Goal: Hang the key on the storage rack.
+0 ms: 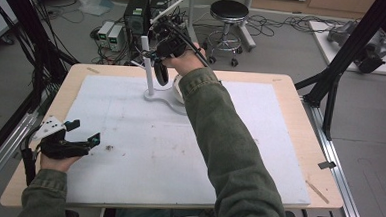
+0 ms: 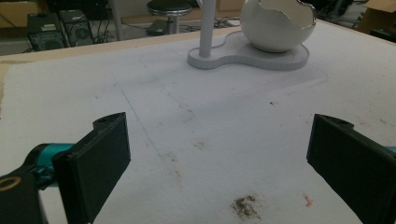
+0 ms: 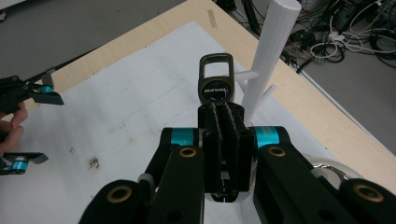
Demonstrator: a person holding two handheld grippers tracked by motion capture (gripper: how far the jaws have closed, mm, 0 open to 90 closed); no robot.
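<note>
Right gripper view: the right gripper has its jaws clamped together on a dark key fob, held beside the white post of a stand at the mat's far edge. A white bowl sits on the stand's base. Left gripper, jaws wide apart and empty, rests near the table's left edge.
</note>
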